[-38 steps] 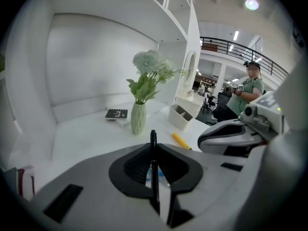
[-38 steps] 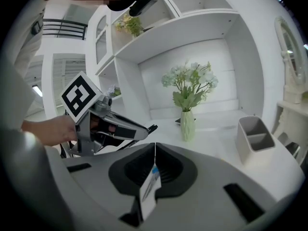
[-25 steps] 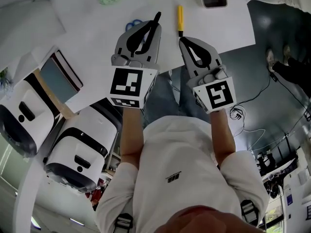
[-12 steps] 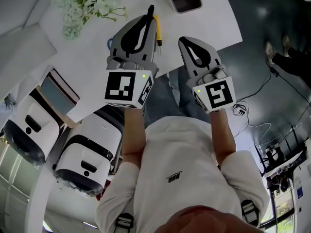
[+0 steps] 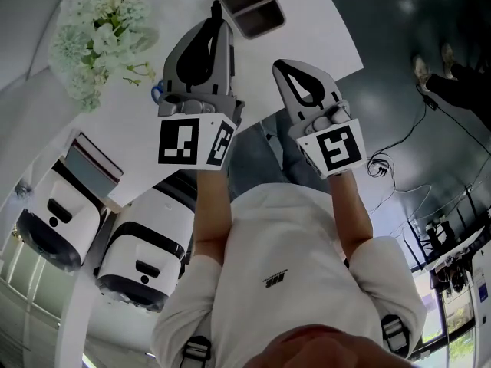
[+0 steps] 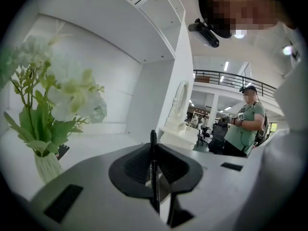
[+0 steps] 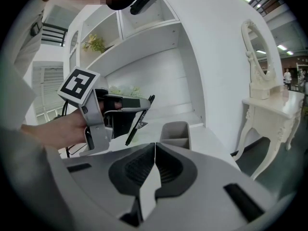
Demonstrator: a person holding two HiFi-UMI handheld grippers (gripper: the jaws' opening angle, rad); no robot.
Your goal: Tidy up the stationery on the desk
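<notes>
- We look down on a white desk backed by white shelving, with dark floor at 3 o'clock. Flowers stand at its 10 o'clock side.
- A grey tray with two compartments sits near the desk's far edge, at 12 o'clock in the head view. We cannot see anything in it from here.
- Our left gripper is clenched on a black pen. In its own view the pen stands pinched in the seam between the two pads.
- The pen's long axis runs along the jaws. One end pokes past the fingertips toward 12 o'clock and the other runs back between the pads. In the right gripper view the pen slants, with its upper end at 1 o'clock.
- Our right gripper has its jaws pressed together with nothing between them. It hangs over the desk's near edge, beside the left one.
- The tray lies at about 1 o'clock from the pen's far end, near but not touching. The left gripper is the nearer of the two to it.
- We judge that the pen is bound for the tray. That would call for carrying the left gripper over toward 1 o'clock and tipping the pen so it drops lengthwise into a compartment.
</notes>
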